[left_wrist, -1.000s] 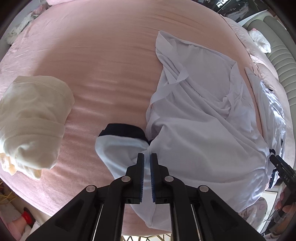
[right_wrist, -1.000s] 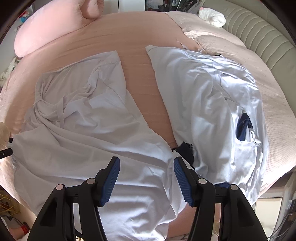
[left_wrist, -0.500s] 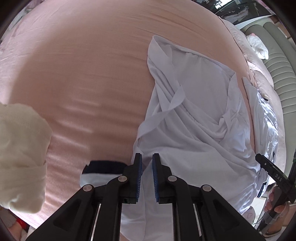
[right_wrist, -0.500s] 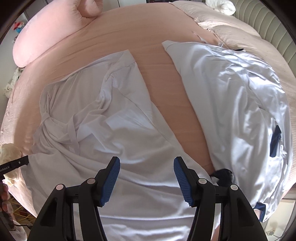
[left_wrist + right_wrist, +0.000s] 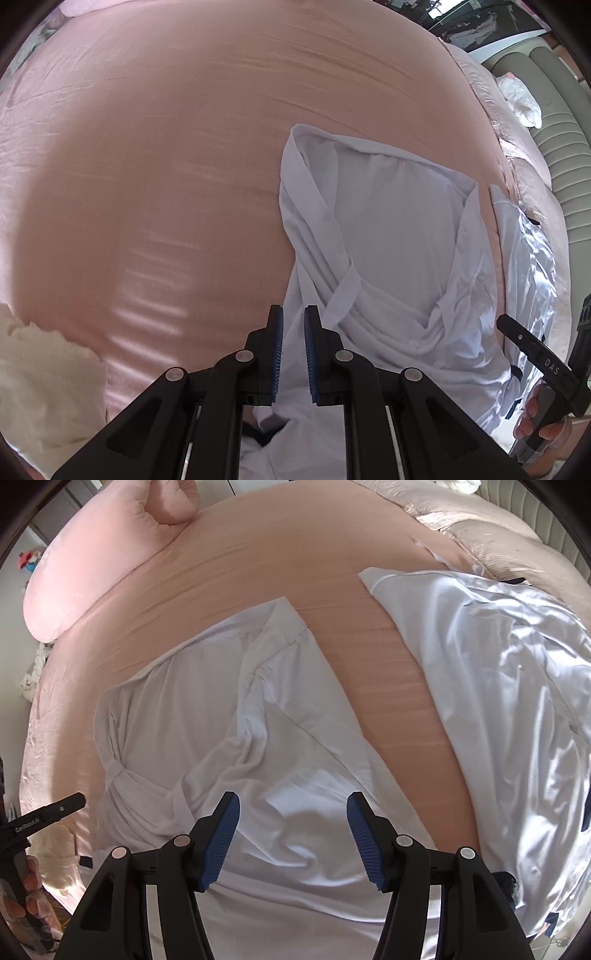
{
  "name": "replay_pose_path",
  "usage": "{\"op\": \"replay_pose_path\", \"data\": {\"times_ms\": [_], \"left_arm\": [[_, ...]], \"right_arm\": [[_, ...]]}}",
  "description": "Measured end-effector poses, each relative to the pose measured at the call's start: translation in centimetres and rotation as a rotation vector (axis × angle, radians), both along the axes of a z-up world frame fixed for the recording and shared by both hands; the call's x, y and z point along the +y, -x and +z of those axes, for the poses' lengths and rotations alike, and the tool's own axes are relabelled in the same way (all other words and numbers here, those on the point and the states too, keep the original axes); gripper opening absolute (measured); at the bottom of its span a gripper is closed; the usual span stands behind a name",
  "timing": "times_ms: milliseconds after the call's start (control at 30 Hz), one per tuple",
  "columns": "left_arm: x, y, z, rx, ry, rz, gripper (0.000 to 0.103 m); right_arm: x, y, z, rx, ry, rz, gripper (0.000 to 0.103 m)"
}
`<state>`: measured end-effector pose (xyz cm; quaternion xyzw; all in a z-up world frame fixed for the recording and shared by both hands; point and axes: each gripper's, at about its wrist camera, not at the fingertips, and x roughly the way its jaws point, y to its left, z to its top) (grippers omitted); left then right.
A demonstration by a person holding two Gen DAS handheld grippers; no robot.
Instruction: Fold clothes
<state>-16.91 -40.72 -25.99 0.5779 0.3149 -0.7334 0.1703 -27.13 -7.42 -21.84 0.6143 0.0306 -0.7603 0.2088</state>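
The left gripper (image 5: 293,325) points steeply down at the near edge of a pink bed (image 5: 166,166). Its blue pads stand almost together, with only a narrow slit between them, and white cloth shows through that slit; whether the pads actually pinch the cloth cannot be told. The cloth is the near left part of a white shirt (image 5: 391,229), which lies crumpled on the sheet and runs away to the far right, its strips twisted across the middle. To the near left of this gripper lies a cream garment (image 5: 44,384).

The right gripper (image 5: 293,805) hovers over the same shirt (image 5: 207,701) with its pads well apart and nothing between them; they touch no cloth. A bare strip of sheet (image 5: 391,686) lies just right of the shirt, and beyond it a second, shinier white garment (image 5: 498,672) spreads to the right edge of the bed. At the far left rests a pink pillow (image 5: 99,557). At the far right, a padded headboard (image 5: 565,155) borders the bed.
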Motion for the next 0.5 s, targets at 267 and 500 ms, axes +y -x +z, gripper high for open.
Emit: {"op": "replay_pose_path", "data": {"times_ms": [267,500], "left_arm": [[-2.2,3.3,-2.5,-0.025,-0.078,0.041,0.01],[-3.2,5.3,-2.8,-0.003,-0.129,0.054,0.01]], "right_arm": [[-3.5,1.9,-1.7,-0.049,0.009,0.038,0.06],[-5.6,3.0,-3.3,-0.091,0.024,0.046,0.06]]}}
